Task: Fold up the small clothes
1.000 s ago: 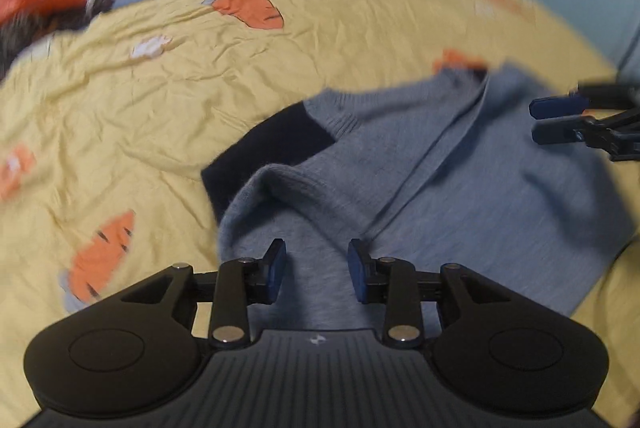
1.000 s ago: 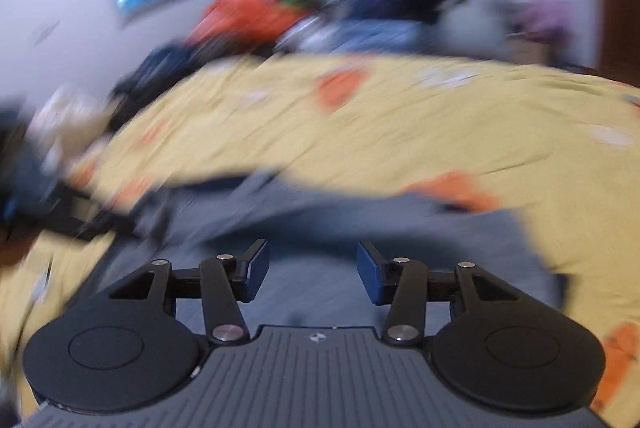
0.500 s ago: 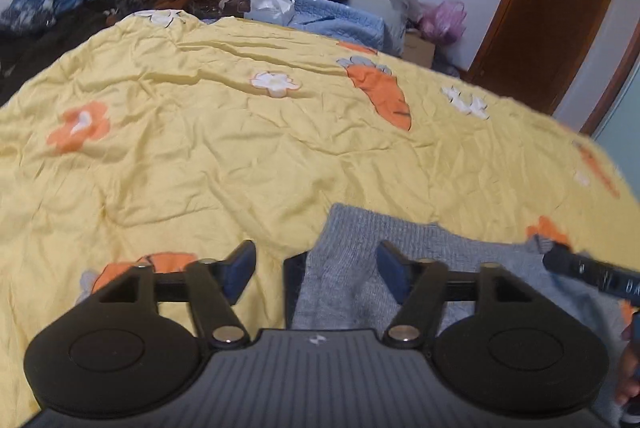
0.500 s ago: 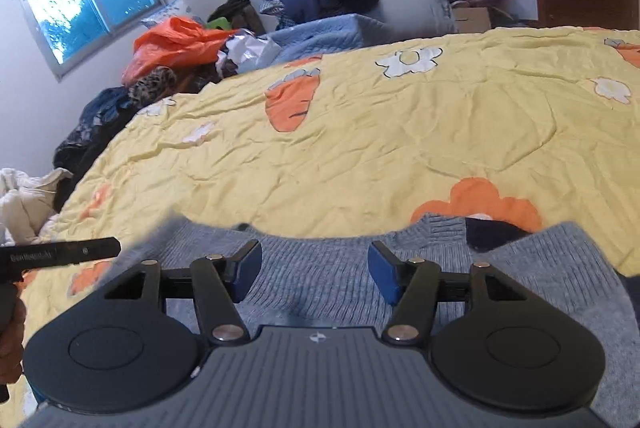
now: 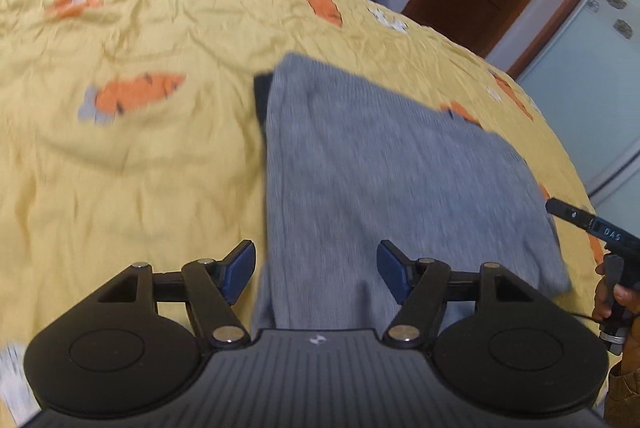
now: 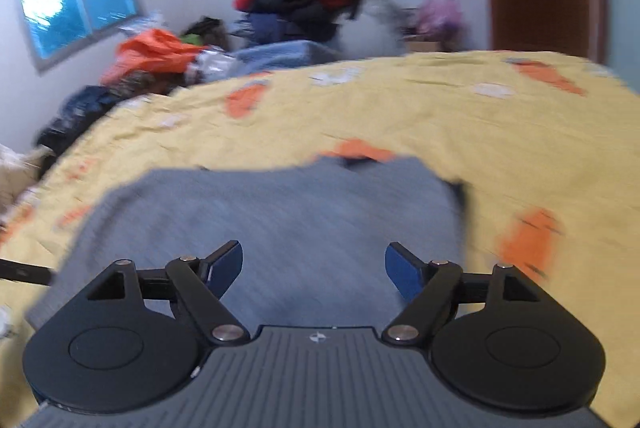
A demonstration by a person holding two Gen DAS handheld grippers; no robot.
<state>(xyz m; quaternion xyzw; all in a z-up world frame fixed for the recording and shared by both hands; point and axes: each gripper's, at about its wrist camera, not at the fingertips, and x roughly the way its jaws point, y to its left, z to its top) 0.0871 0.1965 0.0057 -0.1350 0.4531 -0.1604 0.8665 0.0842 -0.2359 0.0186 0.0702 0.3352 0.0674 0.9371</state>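
As seen from L wrist: left gripper (image 5: 316, 270) jaws wide, empty, above grey sweater (image 5: 380, 164) folded flat on bed (image 5: 132, 164). R wrist: right gripper (image 6: 314, 266) jaws wide, empty. Risk: low jaws snagging knit, undoing fold.

The black left gripper (image 5: 316, 274) fills the lower frame, blue-padded fingers (image 5: 239, 270) spread wide. The black right gripper (image 6: 314, 270) sits likewise, holding nothing.
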